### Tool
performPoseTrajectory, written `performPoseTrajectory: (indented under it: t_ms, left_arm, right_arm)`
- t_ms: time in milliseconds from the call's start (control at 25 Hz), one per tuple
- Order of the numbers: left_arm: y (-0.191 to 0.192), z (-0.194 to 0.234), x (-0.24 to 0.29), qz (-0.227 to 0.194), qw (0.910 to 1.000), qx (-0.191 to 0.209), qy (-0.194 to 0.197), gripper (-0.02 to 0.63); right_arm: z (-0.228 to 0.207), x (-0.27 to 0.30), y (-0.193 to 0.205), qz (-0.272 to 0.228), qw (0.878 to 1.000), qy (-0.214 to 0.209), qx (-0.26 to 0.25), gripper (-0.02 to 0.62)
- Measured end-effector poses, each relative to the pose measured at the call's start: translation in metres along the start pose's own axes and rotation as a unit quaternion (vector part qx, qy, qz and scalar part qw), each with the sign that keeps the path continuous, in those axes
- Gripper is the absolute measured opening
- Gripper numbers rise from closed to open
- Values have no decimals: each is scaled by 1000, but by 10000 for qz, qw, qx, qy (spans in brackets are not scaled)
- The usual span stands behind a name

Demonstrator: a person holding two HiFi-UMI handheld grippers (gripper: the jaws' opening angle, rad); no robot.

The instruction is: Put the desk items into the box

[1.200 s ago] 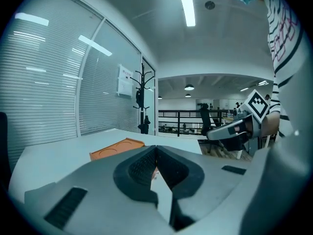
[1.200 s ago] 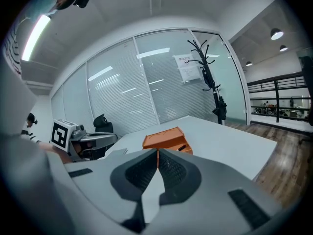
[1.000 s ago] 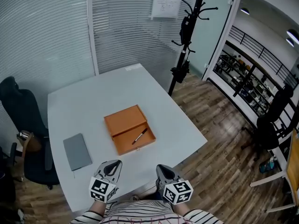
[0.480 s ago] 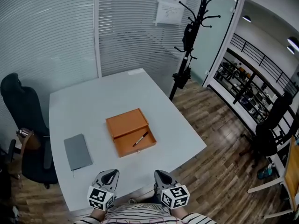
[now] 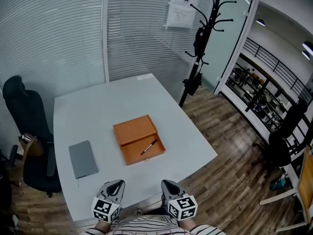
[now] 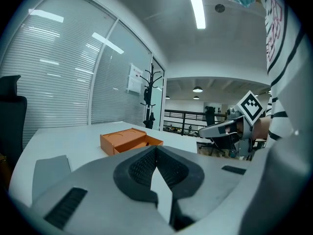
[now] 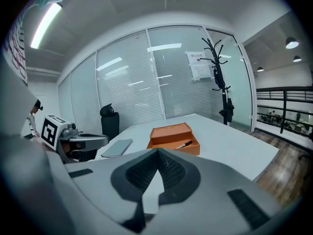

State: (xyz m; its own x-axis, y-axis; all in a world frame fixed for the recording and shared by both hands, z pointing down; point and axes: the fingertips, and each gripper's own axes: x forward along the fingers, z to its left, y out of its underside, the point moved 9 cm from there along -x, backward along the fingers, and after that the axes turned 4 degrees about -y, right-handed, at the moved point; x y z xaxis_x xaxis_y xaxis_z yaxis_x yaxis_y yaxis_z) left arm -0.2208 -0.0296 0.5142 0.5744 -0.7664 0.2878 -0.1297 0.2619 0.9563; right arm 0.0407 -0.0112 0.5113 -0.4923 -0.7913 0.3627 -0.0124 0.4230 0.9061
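Note:
An open orange box [image 5: 133, 131] lies in the middle of the pale table [image 5: 98, 106], with a black pen [image 5: 148, 147] in its nearer tray. A grey notebook [image 5: 83, 159] lies flat to the box's left. Both grippers hover at the table's near edge, close to the person's striped shirt: my left gripper [image 5: 116, 184] and my right gripper [image 5: 167, 183], each shut with nothing between its jaws. The left gripper view shows the box [image 6: 128, 140] ahead and the notebook [image 6: 51, 168] at left. In the right gripper view the box [image 7: 173, 136], pen [image 7: 184, 144] and notebook [image 7: 117, 147] are all ahead.
A black office chair [image 5: 24, 126] stands at the table's left side. A black coat stand [image 5: 195, 48] rises past the far right corner. Glass walls with blinds close off the back. Wooden floor and another chair [image 5: 283, 136] lie to the right.
Both grippers have drawn back slightly toward the person's body and sit lower in the head view. The box, pen and notebook have not moved on the table.

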Motion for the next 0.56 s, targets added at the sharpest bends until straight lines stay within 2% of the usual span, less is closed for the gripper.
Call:
performPoseTrajectory:
  t_ms: [560]
  left_arm:
    - [-1, -3, 7, 41, 10000, 33, -12, 23]
  right_arm:
    - [-7, -2, -3, 20, 10000, -22, -33, 26]
